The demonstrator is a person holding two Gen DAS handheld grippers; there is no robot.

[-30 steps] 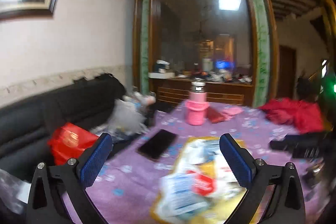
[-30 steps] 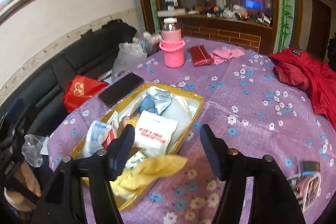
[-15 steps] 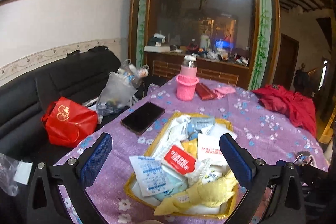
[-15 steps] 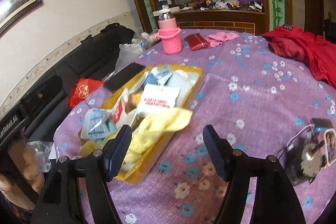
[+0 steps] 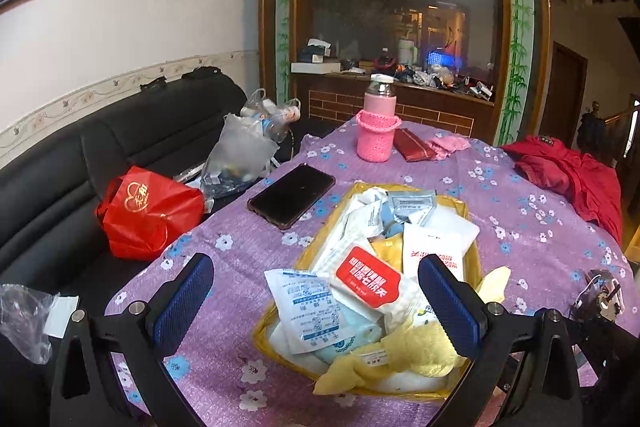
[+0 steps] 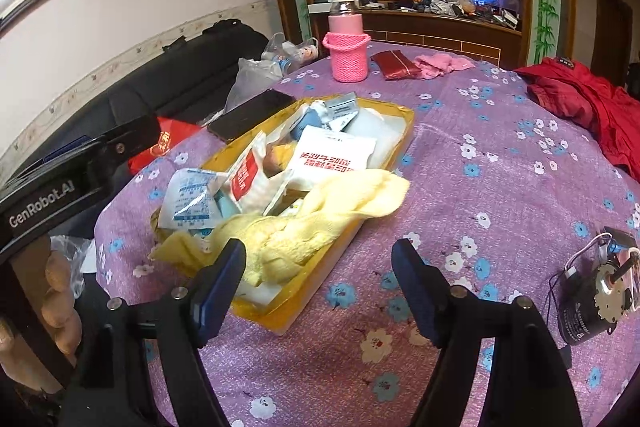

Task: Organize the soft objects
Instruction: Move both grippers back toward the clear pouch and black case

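A yellow tray sits on the purple flowered tablecloth, heaped with soft packets and wipes. A pale yellow cloth drapes over its near end. A white packet with a red label and a blue-printed packet lie on top. My left gripper hangs open above the tray's near end, nothing between its blue pads. My right gripper, jaws opening and empty, hovers over the tray's near right corner, beside the cloth.
A black phone lies left of the tray. Behind stand a pink-sleeved bottle, a red wallet and a pink cloth. Red clothing lies far right, a small motor near right. A black sofa with a red bag is left.
Both grippers have tipped down and come closer to the tray, which now looms larger. The right gripper's jaws stand wider apart than before.
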